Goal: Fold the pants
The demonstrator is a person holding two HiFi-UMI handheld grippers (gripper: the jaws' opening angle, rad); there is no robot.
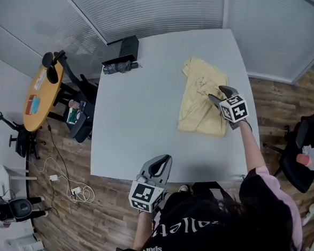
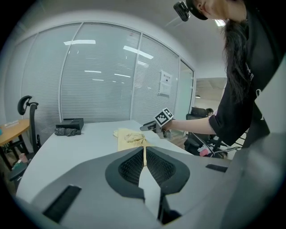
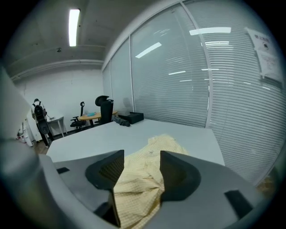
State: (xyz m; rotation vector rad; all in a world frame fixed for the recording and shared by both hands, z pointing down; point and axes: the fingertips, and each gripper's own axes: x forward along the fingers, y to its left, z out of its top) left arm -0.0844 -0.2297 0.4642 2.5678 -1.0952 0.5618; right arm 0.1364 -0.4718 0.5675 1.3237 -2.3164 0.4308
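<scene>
Pants (image 1: 200, 98) lie crumpled on the desk's (image 1: 145, 107) far right: soft, light, floppy, best pinched at a hem corner. Right claw (image 1: 217, 93) spread over them, pinching nothing. Left claw (image 1: 163, 159) pressed together, empty, at desk's near edge.

Pants (image 1: 202, 97) lie on the right half of your desk (image 1: 145, 112), closer to its far edge than to you. Your right claw (image 1: 219, 94) hangs above their near right part, with cloth in sight between its parted jaws. Your left claw (image 1: 164, 160) is at the near desk edge, well apart from the pants. Far-left corner: a box (image 1: 126, 46), with a bundle (image 1: 119, 67) just before it. On the floor to the left: a chair (image 1: 83, 108), then a round table (image 1: 41, 95).
</scene>
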